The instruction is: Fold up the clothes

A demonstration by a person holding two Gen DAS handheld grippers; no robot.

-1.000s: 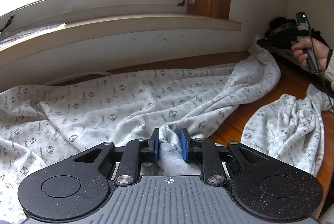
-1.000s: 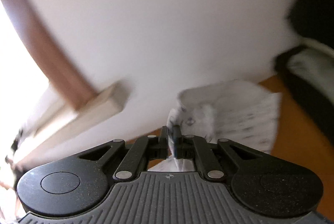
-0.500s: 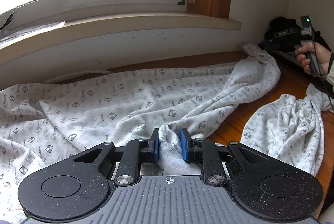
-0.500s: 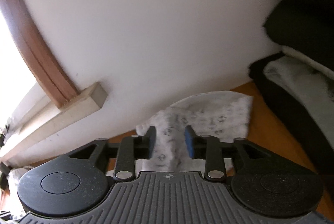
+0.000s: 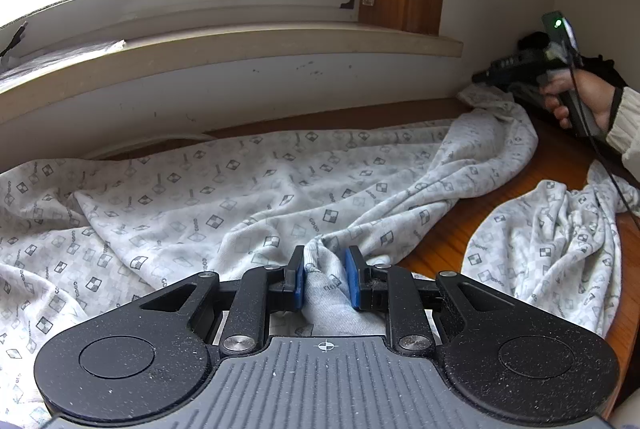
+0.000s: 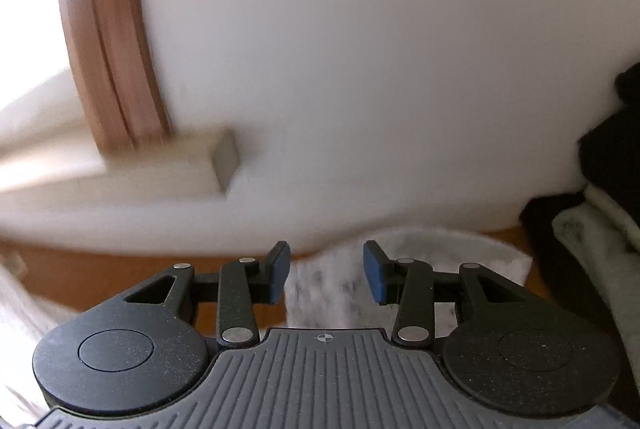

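While the left gripper [image 5: 325, 277] stands clamped on a bunched fold of the white cotton garment with a grey checkered-square print [image 5: 248, 205], that garment lies spread over the brown wooden table [image 5: 448, 241] below the pale window sill [image 5: 240, 45]. Small grey lettering is printed across the fabric, too small to read reliably. The right gripper [image 6: 326, 271], its blue pads [image 6: 374, 275] just opened and standing apart, holds nothing, with the garment's far corner lying beneath the gap.

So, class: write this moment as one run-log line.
left gripper: shut on patterned garment | right gripper: just opened, garment corner released by wall | stage: spreading | table: wood
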